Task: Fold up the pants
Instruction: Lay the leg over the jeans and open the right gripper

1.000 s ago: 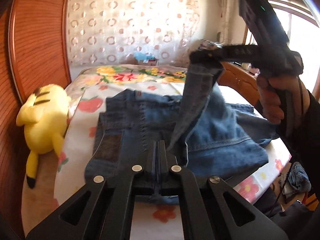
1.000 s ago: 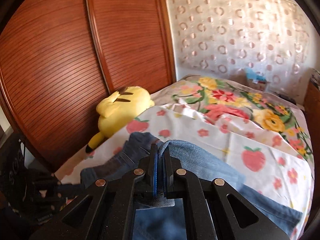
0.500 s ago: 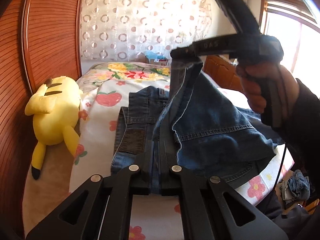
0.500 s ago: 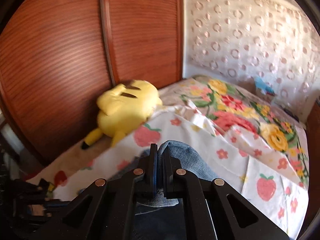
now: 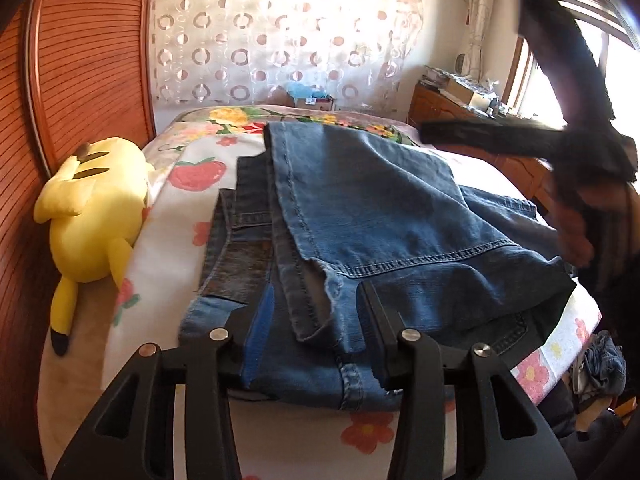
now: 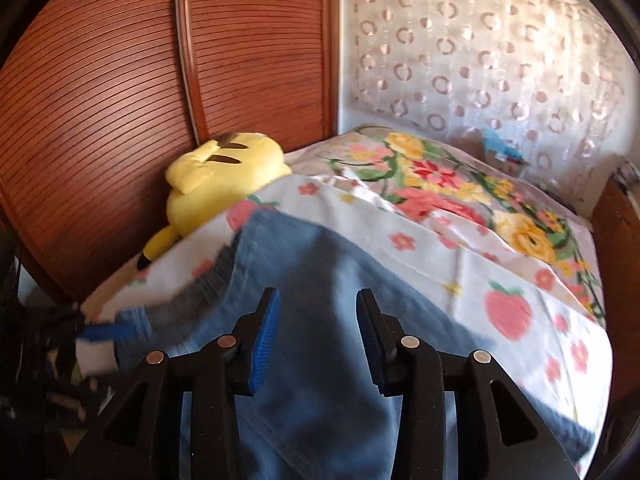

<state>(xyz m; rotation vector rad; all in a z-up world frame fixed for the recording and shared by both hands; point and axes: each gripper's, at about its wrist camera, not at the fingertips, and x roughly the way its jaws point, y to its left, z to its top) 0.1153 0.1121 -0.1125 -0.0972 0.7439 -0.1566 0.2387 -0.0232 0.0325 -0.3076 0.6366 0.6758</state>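
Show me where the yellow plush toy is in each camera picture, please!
Left wrist view: the yellow plush toy lies at the left edge, on the bed beside the wooden wardrobe, left of the jeans.
Right wrist view: the toy sits upper left of centre, against the wardrobe, beyond the jeans.
Shared landmark: the curtain with circles behind the bed, across the top in the left wrist view, upper right in the right wrist view.

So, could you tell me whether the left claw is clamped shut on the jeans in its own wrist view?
No, the left claw stands open, its pads apart with the jeans lying loose on the bed between them.
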